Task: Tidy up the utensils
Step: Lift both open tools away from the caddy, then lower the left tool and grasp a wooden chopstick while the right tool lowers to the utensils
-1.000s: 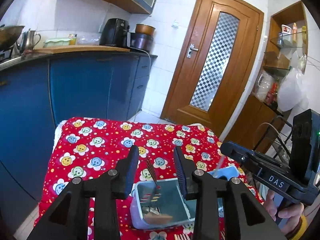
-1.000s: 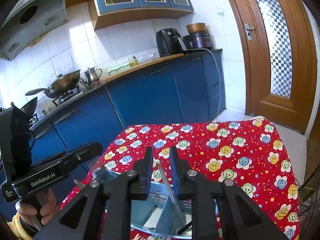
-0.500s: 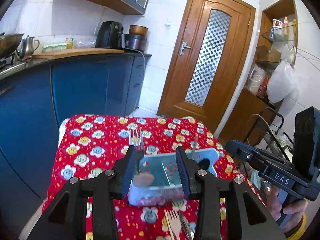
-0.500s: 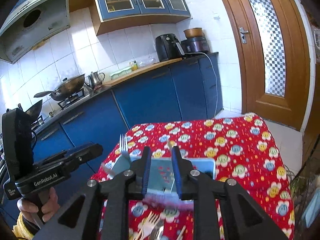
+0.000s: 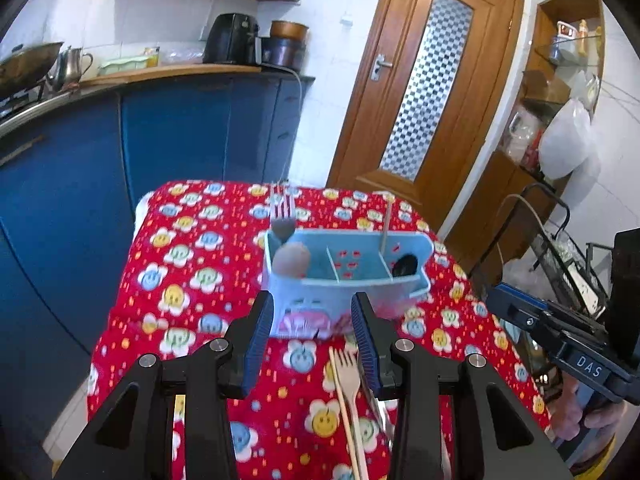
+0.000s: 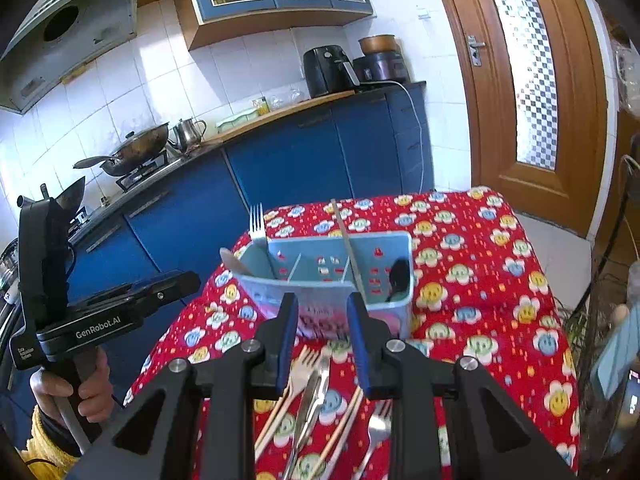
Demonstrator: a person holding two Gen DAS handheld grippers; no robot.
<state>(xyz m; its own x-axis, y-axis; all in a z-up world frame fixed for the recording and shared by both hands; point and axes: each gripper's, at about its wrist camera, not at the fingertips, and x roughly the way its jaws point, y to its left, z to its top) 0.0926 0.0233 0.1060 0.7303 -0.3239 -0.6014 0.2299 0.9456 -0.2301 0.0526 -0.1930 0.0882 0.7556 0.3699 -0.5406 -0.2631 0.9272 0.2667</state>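
A light blue utensil caddy (image 5: 344, 280) (image 6: 320, 280) with three compartments stands on the red flowered tablecloth (image 5: 180, 280). A metal fork (image 5: 282, 210) (image 6: 257, 224) and a wooden spoon (image 5: 291, 260) stand in its left compartment. A thin metal stick (image 6: 348, 248) and a dark spoon (image 6: 398, 274) are in its right one. My left gripper (image 5: 314, 344) is open and empty, just short of the caddy. My right gripper (image 6: 323, 340) is open and empty above loose utensils: a wooden fork (image 6: 298, 368) (image 5: 346, 380), a metal utensil (image 6: 312, 396), chopsticks (image 6: 344, 416) and a metal fork (image 6: 378, 424).
Blue kitchen cabinets (image 5: 160, 128) stand behind the table. A wooden door (image 5: 420, 92) is at the back right. A wire rack (image 5: 560, 248) stands to the table's right. The other gripper's body shows at the right of the left wrist view (image 5: 568, 344) and at the left of the right wrist view (image 6: 80, 312).
Both grippers have pulled back from above the caddy toward the table's near side. The caddy now stands in front of them, and loose utensils show beneath.
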